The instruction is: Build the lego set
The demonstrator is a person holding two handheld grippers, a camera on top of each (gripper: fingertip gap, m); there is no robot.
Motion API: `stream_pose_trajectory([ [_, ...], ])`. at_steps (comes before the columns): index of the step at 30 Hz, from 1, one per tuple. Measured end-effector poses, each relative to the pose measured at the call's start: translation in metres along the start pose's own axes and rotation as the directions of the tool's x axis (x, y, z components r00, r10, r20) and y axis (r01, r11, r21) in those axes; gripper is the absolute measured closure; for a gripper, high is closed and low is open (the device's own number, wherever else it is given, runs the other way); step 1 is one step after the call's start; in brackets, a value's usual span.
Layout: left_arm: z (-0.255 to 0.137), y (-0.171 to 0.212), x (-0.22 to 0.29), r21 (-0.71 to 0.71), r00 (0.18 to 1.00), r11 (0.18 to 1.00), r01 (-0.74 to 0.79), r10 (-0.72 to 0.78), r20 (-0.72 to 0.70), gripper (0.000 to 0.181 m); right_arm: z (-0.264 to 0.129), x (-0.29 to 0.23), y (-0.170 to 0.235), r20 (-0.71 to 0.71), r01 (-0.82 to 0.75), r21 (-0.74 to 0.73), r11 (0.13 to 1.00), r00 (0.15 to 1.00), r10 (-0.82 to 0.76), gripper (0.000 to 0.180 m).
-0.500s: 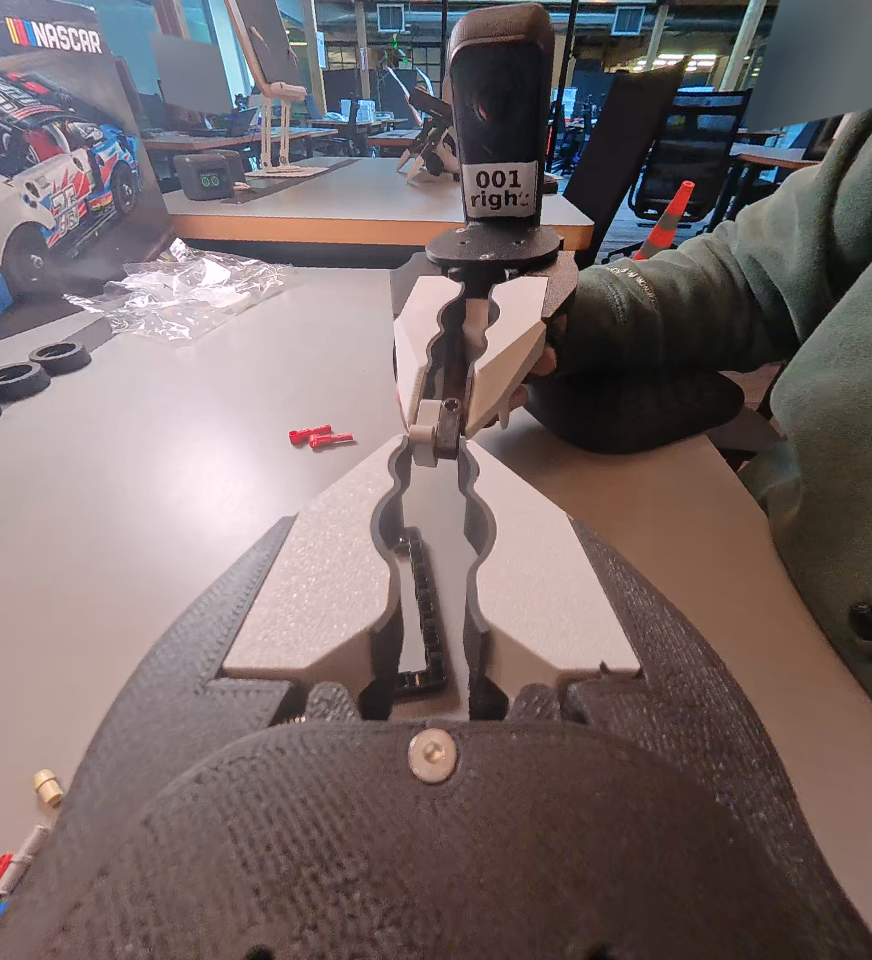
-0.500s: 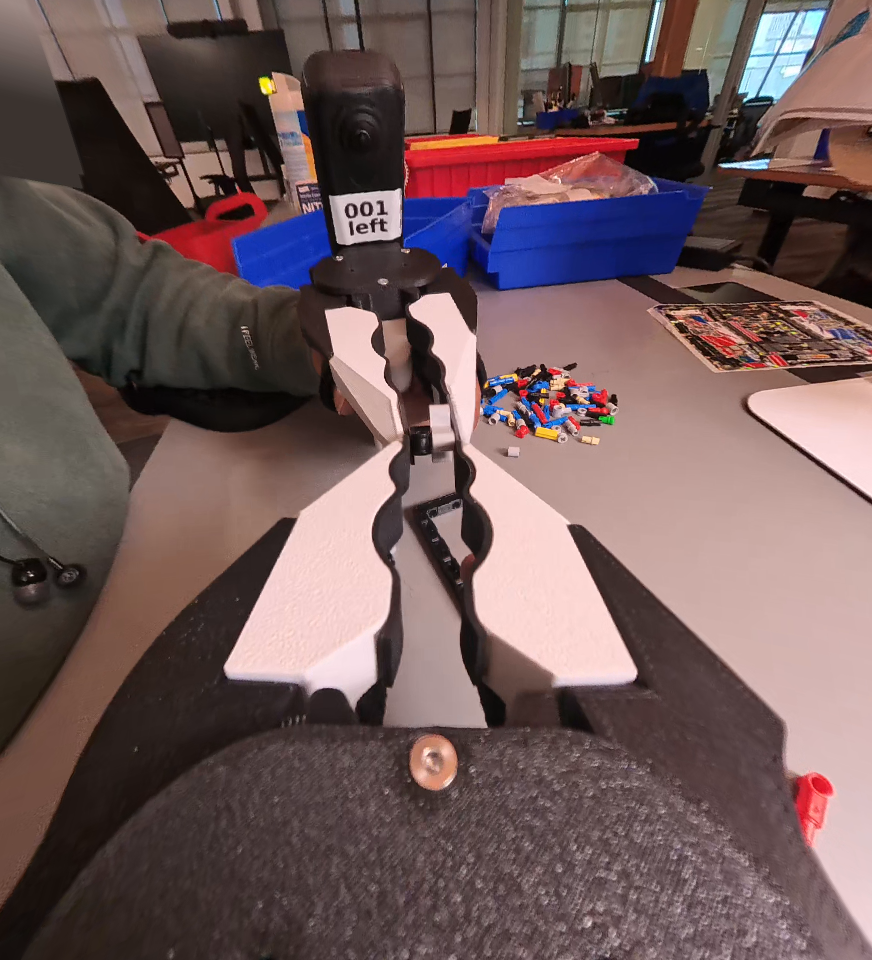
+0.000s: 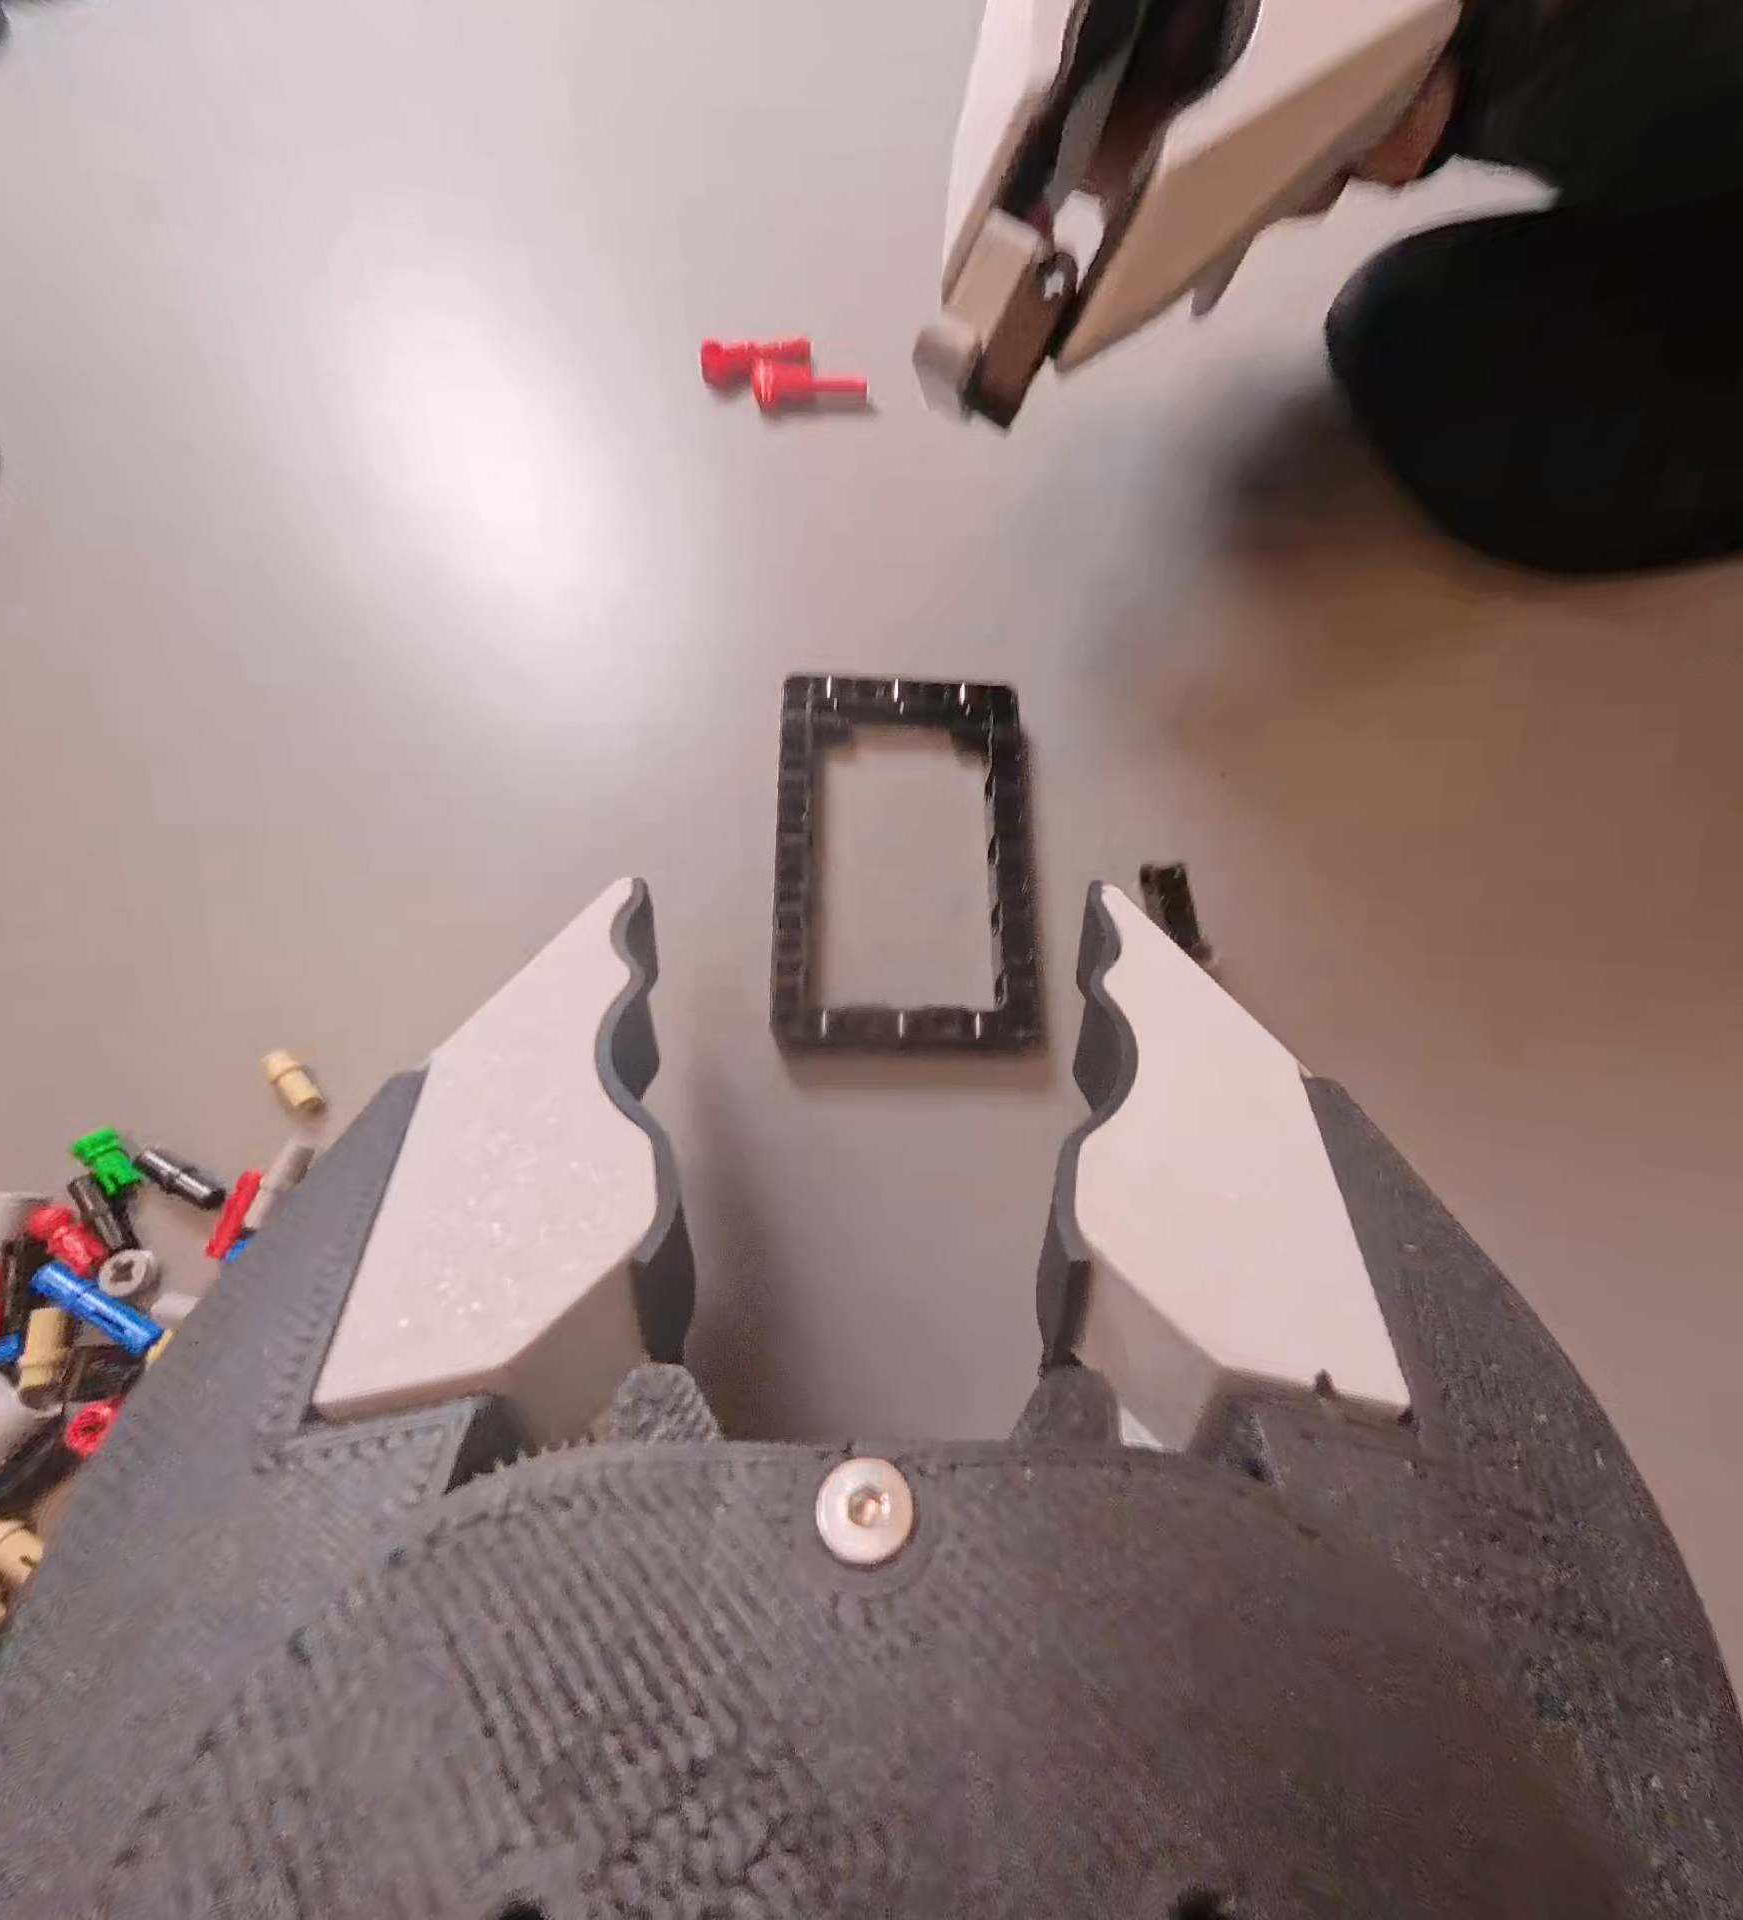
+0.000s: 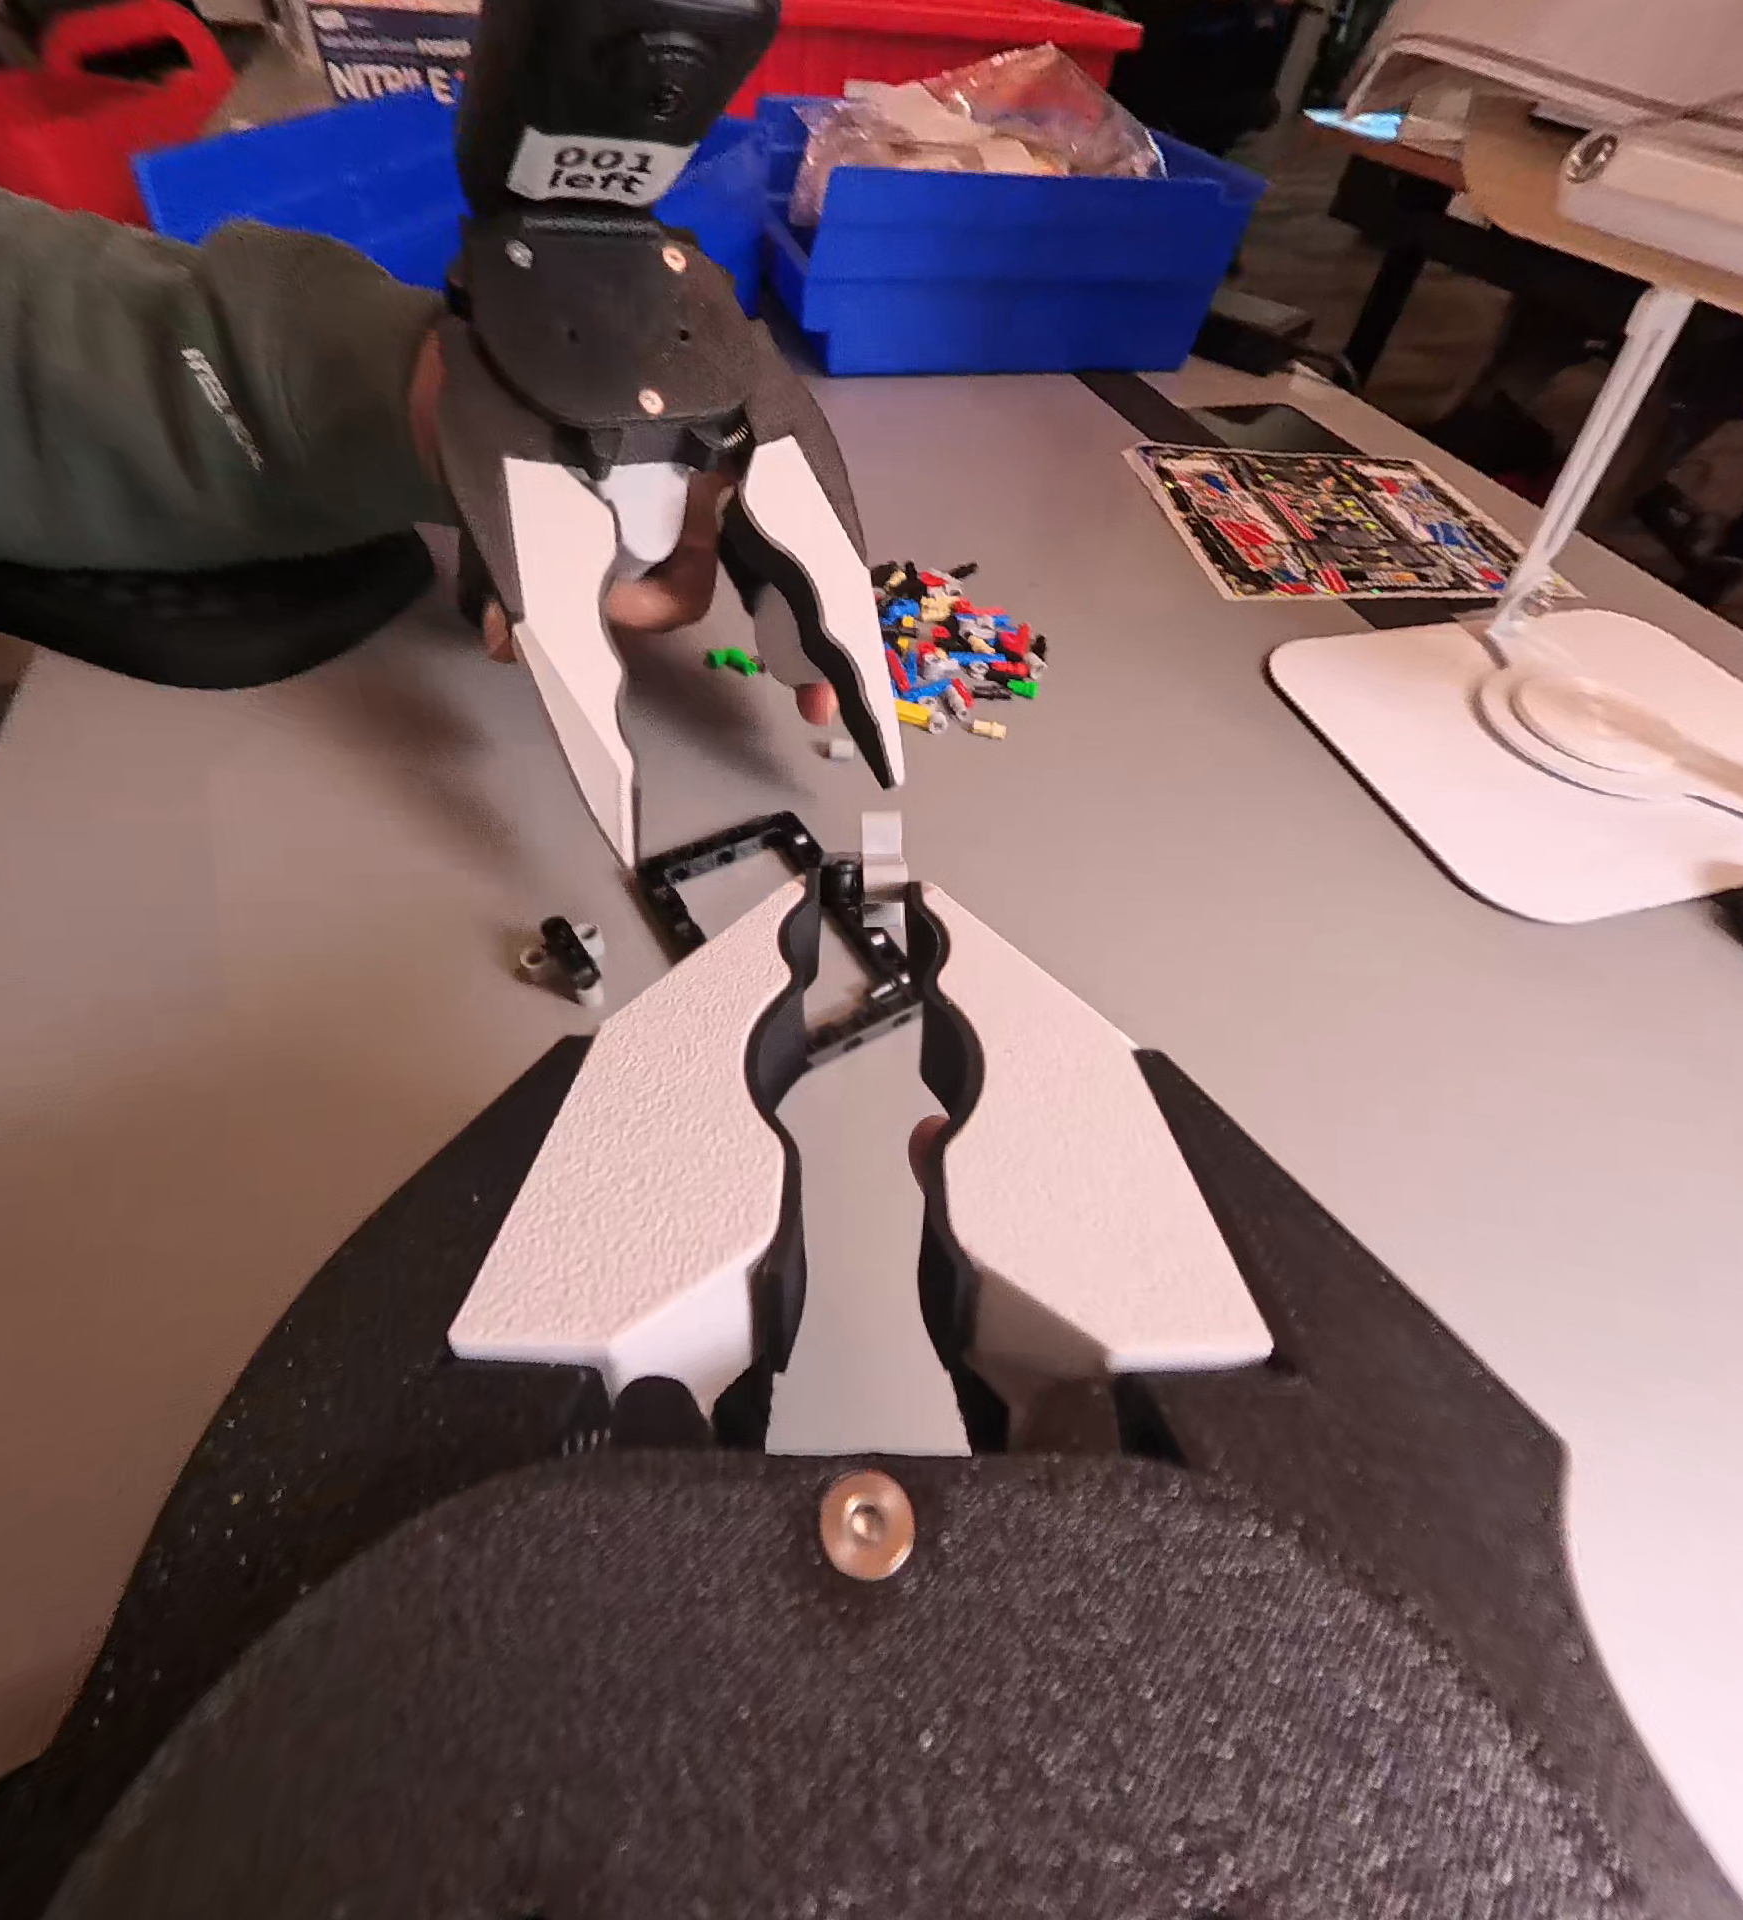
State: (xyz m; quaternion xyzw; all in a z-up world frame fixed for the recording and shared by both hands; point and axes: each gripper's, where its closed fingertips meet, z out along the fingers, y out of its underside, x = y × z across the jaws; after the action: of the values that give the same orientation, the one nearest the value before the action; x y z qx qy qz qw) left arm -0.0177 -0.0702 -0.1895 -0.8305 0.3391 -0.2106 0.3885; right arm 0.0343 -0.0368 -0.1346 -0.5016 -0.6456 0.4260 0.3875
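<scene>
My left gripper (image 3: 862, 914): jaws wide, over the desk (image 3: 327, 623). Black rectangular frame (image 3: 903, 868) lies flat at 12 o'clock. Right gripper (image 4: 862, 899): jaws narrow, clamping a small grey-black piece (image 4: 872, 862). Only the right view shows the sticker sheet (image 4: 1334, 535).

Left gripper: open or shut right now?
Open. The left gripper has its fingers spread wide above the black frame, which lies flat on the table, ungripped.

The frame (image 3: 903, 868) is lying on the table (image 3: 327, 623) ahead of my left tongs (image 3: 867, 914), pins (image 3: 779, 376) lying beyond, pile (image 3: 15, 1340) at left.
</scene>
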Motion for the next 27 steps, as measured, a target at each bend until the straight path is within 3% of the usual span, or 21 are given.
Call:
stream_pose_trajectory([
  [6, 0.011, 0.024, 0.002, -0.117, 1.0, 0.993, -0.018, 0.015, -0.024, 0.106, 0.001, 0.0, 0.01, -0.017, 0.027, -0.039, 0.999, 0.999, -0.028, 0.166],
  [12, 0.013, 0.025, -0.001, -0.151, 0.997, 0.986, -0.077, 0.078, -0.001, 0.121, -0.001, 0.002, 0.013, -0.019, 0.017, -0.039, 0.999, 1.0, -0.017, 0.166],
  [19, 0.016, 0.023, 0.0, -0.15, 0.991, 0.979, -0.136, 0.133, -0.031, 0.122, -0.007, 0.011, 0.02, -0.03, 0.013, -0.077, 0.997, 0.999, -0.016, 0.166],
  [27, 0.021, 0.019, 0.006, -0.149, 0.986, 0.975, -0.162, 0.155, -0.057, 0.122, -0.011, -0.002, 0.024, 0.133, 0.119, -0.212, 0.97, 0.987, -0.092, 0.166],
])
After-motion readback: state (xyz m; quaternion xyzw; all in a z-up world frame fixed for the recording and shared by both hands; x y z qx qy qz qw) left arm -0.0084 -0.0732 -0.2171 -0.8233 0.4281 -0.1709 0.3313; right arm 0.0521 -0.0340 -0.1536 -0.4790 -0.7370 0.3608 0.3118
